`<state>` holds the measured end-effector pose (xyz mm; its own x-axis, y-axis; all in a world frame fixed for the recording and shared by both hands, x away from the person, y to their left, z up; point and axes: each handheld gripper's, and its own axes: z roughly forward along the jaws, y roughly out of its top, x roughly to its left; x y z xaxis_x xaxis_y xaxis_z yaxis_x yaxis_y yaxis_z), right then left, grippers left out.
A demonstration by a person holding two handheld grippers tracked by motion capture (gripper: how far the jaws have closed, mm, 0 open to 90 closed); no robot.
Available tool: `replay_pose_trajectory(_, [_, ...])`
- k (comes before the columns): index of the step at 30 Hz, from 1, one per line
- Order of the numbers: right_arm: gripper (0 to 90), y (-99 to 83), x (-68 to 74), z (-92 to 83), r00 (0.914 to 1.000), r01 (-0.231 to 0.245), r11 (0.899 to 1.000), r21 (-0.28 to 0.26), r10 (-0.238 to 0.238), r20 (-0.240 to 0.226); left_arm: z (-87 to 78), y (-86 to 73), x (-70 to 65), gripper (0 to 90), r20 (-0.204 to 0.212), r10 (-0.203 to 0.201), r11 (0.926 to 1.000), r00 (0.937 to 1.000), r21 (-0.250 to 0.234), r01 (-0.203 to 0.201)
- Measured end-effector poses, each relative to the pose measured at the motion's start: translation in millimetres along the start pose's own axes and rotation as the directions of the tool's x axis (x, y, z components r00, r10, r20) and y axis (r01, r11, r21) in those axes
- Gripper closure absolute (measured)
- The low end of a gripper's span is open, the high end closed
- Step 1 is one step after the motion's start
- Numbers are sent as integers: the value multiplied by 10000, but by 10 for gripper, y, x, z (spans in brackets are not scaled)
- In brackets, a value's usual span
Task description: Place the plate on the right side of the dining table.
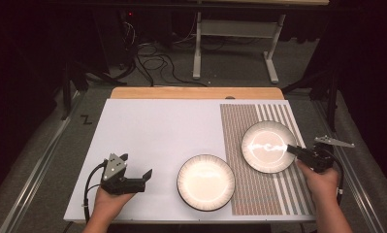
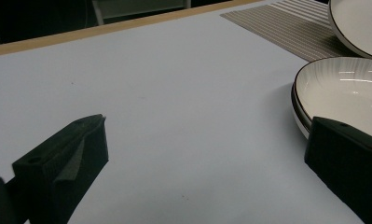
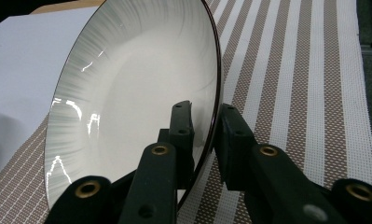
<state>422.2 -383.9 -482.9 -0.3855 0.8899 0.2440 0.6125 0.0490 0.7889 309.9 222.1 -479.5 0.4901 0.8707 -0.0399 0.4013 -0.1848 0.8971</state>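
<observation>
Two white plates with dark rims lie on the table. One plate (image 1: 205,182) (image 2: 347,88) sits near the front middle, at the edge of the striped placemat (image 1: 249,194) (image 2: 286,28). The other plate (image 1: 266,145) (image 2: 361,23) (image 3: 127,93) rests on the placemat (image 3: 291,93) at the right. My right gripper (image 1: 289,148) (image 3: 206,109) reaches in from the right; its jaws straddle that plate's rim with a narrow gap showing beside it. My left gripper (image 1: 137,164) (image 2: 207,126) stands wide open over bare white tabletop, left of the near plate, with nothing between its jaws.
The white table surface (image 1: 157,131) has a wooden strip (image 1: 196,93) along its far edge. Beyond it stand a metal frame (image 1: 234,43) and loose cables (image 1: 152,63) on the floor.
</observation>
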Motion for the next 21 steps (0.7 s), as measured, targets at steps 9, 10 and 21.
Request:
replay_pose_trajectory(9, [781,-7,-31,21,9998,-200,9997,117,200,-12,22,-23,12,3,-1,-87,10000,10000,24,87])
replay_pose_trajectory(10, [779,-8,-38,27,9998,-187,9998,119,187,-4,21,-23,14,3,13,-89,10000,10000,41,89])
replay_pose_trajectory(21, [767,-14,-74,63,9988,-481,9983,327,479,81,36,-36,35,3,21,-215,9997,9998,143,215])
